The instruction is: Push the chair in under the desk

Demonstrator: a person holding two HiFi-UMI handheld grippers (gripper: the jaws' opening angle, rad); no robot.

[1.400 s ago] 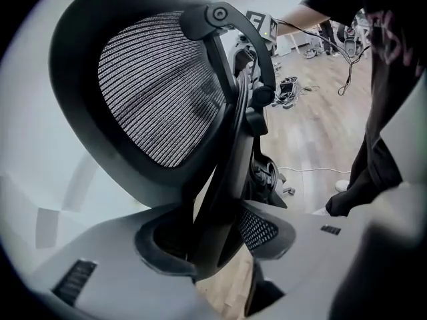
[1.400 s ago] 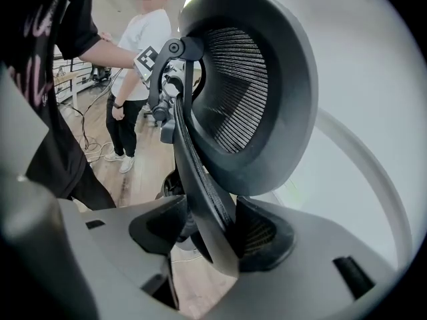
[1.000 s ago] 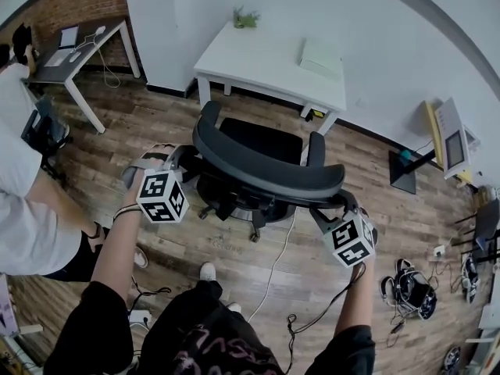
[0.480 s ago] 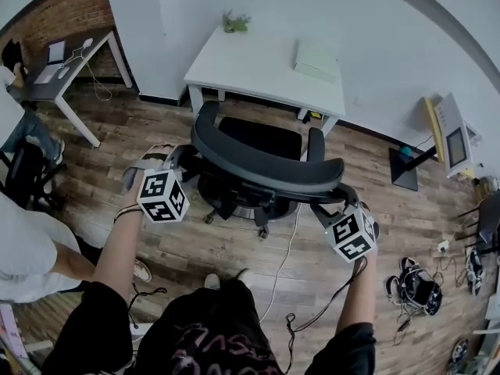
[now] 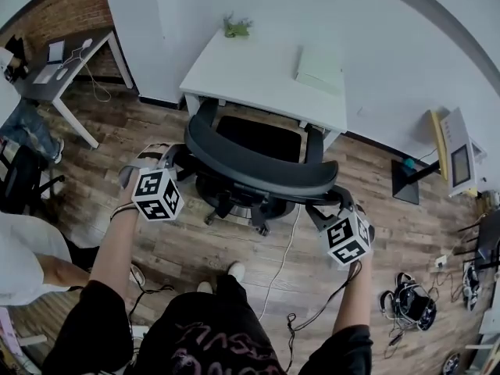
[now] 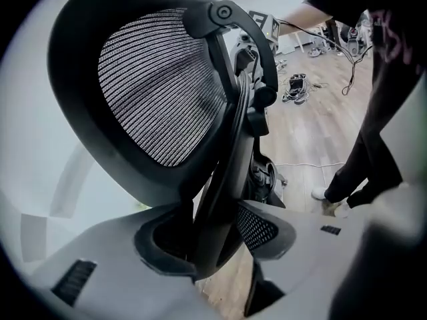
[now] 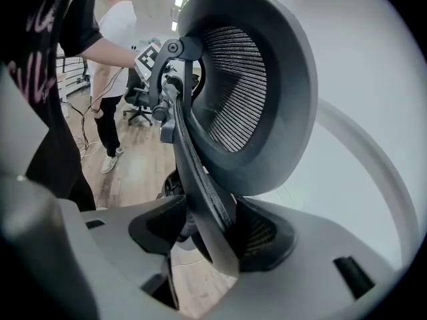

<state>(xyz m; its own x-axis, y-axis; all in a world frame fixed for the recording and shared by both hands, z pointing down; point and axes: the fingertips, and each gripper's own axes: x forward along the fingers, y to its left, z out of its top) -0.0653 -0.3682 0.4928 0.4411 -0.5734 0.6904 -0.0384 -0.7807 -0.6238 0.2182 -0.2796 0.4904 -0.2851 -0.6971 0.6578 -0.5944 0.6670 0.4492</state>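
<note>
Obscured items first. In head view the chair (image 5: 262, 169) backrest covers most of its own base. Only two castors (image 5: 258, 227) show below it, and I can't make out the rest. The fingertips of both grippers sit behind the backrest rim in that view, so I read grip state from the gripper views. There the counter shows only as a white blur beyond the chair's mesh, edges not resolvable. A second person (image 5: 19, 264) is cut off at head view's left edge.

L side: the left gripper (image 6: 212, 242) has its fingers (image 6: 93, 272) pinching a dark edge of the chair's back, which runs up between them. R side: the right gripper (image 7: 212, 235) has its fingers (image 7: 313, 259) clamped the same way on the opposite edge.

Chair position: upright on the wood floor (image 5: 141, 123), facing the white counter (image 5: 250, 69), backrest toward the wearer. The seat front and both armrest tips reach the counter's near edge; how far under, can't tell. The grippers hold the backrest at its L and R ends, approx. level with each other, chair between them.
</note>
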